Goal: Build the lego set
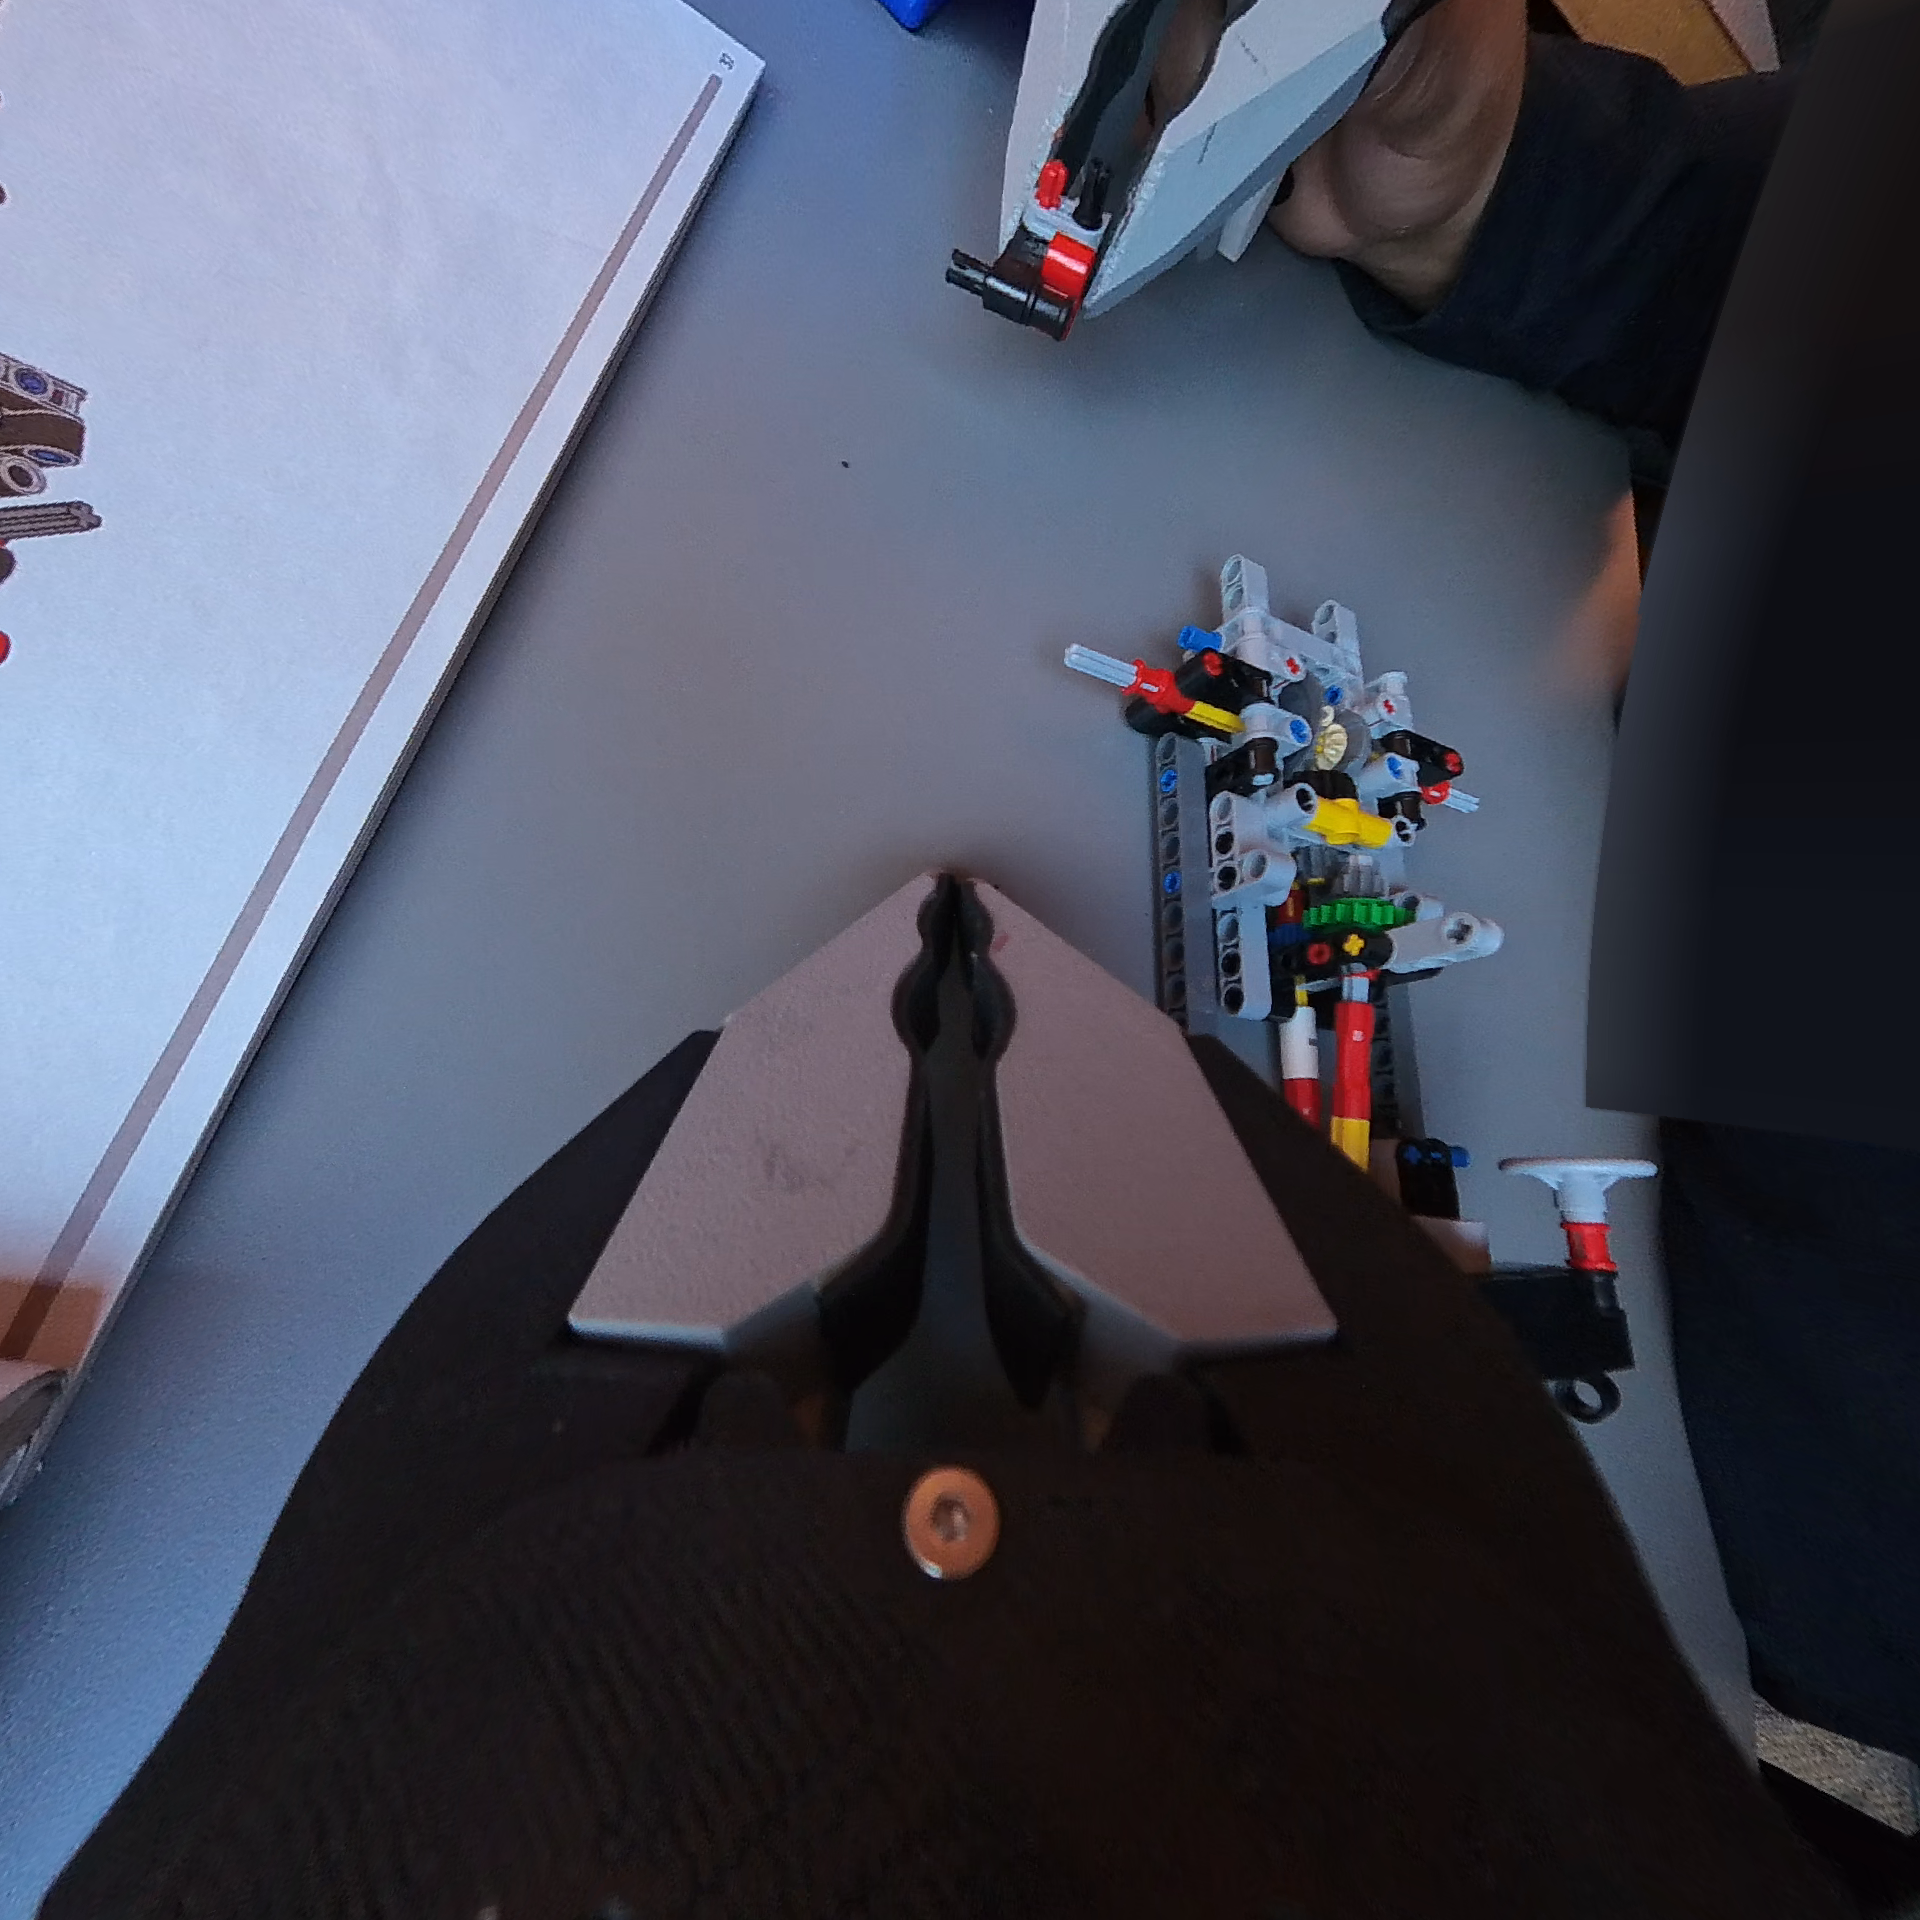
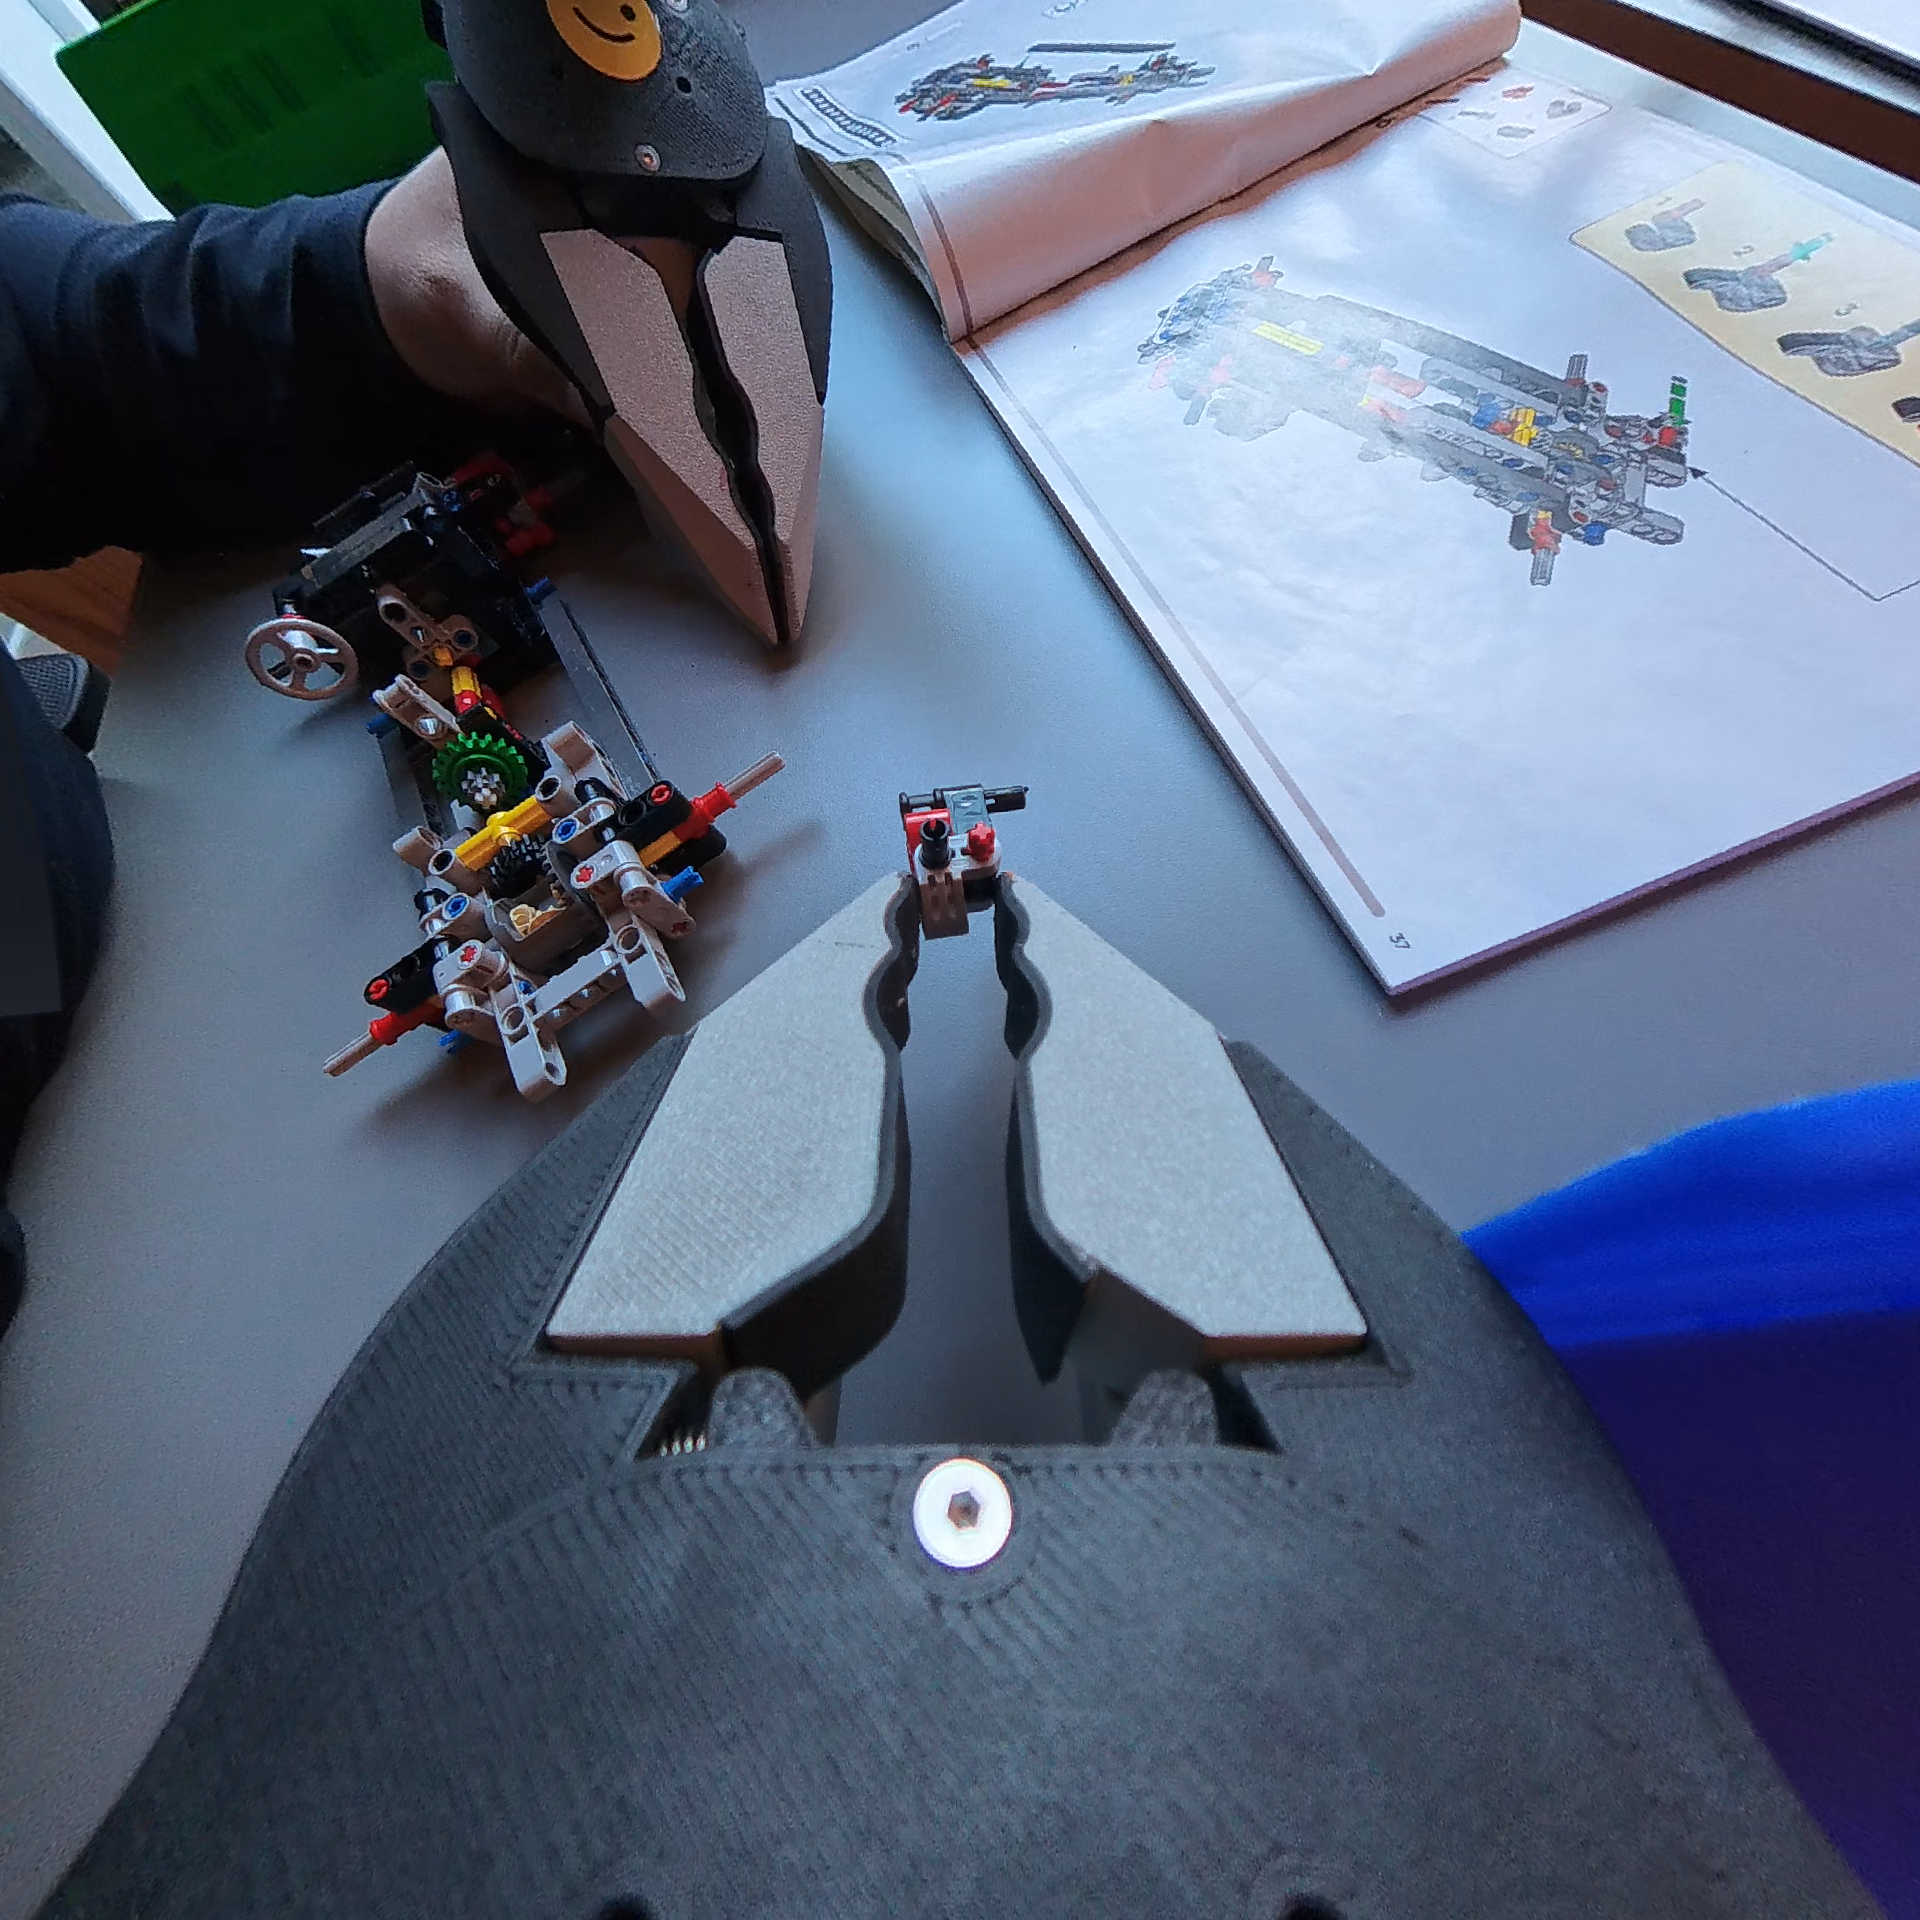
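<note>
Our right gripper (image 2: 958, 883) clamps a small red, black and grey brick sub-assembly (image 2: 956, 831) at its fingertips, above the grey table (image 2: 1039, 675). At ten o'clock, our left gripper (image 2: 777, 613) stands clenched, bare, beside the brick chassis (image 2: 520, 852); instruction booklet (image 2: 1455, 623) at two.

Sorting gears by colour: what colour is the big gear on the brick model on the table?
Green gear; the right wrist view shows it best.

Grey matte tabletop (image 2: 1143, 727) fills both views, lit softly from the upper side with faint shadows. Wooden edge (image 2: 1714, 114) at upper right of the right wrist view. Green bin (image 2: 239, 104) at upper left, white surface beside it. Speckled floor (image 1: 1829, 1766) at lower right of the left wrist view.
</note>
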A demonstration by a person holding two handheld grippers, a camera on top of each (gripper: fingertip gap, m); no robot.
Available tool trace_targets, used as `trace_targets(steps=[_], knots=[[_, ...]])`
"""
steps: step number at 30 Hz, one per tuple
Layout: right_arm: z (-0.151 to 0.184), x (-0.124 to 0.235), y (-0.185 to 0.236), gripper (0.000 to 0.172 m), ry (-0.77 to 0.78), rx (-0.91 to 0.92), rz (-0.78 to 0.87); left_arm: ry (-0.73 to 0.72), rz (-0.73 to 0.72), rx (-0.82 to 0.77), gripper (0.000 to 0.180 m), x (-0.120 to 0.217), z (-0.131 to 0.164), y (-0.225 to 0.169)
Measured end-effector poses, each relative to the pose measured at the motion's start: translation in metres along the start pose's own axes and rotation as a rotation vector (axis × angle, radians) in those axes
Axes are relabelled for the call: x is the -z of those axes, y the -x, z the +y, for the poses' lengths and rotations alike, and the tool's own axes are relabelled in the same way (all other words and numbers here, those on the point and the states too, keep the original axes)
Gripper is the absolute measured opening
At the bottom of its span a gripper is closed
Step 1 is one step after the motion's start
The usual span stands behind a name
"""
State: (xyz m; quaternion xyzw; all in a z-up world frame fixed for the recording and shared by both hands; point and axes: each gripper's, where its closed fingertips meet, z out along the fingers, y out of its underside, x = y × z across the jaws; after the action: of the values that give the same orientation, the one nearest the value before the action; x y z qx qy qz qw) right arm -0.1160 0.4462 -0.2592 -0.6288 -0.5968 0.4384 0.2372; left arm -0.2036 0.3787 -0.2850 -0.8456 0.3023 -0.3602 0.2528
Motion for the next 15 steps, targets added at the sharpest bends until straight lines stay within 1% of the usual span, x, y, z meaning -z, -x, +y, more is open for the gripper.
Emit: trace_targets(steps=[15], knots=[[0.0004,-0.0004,0.0006,0.011,0.002,0.000,-0.002,-0.001,0.004,0.004,0.000,-0.0002,-0.0003,-0.0003]])
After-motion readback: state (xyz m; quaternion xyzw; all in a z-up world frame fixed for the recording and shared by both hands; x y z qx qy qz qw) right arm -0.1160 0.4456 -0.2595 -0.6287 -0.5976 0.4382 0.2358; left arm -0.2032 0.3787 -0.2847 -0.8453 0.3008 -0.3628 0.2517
